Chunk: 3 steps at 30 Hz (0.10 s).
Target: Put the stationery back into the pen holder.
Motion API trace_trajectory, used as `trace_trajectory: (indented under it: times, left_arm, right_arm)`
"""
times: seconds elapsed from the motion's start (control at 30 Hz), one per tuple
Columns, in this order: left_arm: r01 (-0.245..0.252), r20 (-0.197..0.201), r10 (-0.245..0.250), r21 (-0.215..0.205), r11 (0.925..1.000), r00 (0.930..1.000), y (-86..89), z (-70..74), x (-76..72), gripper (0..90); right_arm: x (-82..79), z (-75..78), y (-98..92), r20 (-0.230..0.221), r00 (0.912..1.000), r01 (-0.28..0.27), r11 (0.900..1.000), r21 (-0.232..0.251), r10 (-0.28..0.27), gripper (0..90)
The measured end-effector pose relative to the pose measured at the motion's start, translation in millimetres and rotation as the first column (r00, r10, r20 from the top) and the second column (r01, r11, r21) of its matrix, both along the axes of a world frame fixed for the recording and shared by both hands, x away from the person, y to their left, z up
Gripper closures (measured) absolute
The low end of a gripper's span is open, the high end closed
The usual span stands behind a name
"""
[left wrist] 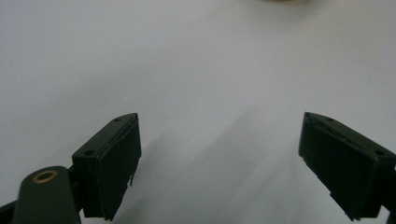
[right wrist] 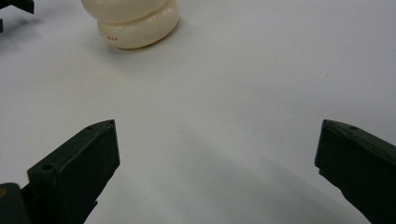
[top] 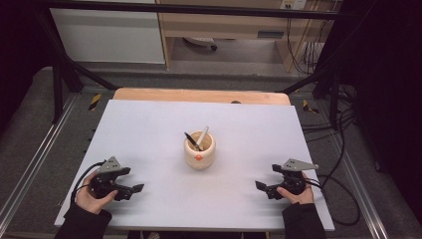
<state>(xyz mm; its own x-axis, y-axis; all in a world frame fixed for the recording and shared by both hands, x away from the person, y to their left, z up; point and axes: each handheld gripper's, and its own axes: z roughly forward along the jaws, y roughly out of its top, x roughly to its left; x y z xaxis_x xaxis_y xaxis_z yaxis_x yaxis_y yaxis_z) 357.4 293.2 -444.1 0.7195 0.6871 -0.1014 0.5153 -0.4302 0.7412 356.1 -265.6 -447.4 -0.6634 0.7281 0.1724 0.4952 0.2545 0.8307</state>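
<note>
One cream holder stands upright at the middle of the white desk, carrying two pens: a black one and a white one, both leaning out of its mouth. An orange mark sits on the holder's front; small red lettering near its base, seen in the right gripper view, is too tiny to read. Two tools rest low near the desk's front edge, well apart from the holder. The left tool has its jaws spread wide with nothing between them. The right tool likewise gapes wide, gripping nothing.
</note>
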Motion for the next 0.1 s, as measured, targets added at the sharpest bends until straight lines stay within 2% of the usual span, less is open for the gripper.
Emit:
trace_trajectory:
  times: [0.1]
  left_arm:
    - [0.001,0.003,-0.001,-0.001,1.0,1.0,-0.1,0.6,-0.2,13.2]
  right_arm:
    - [-0.6,1.1,-0.9,0.002,1.0,0.004,1.0,0.007,-0.004,0.8]
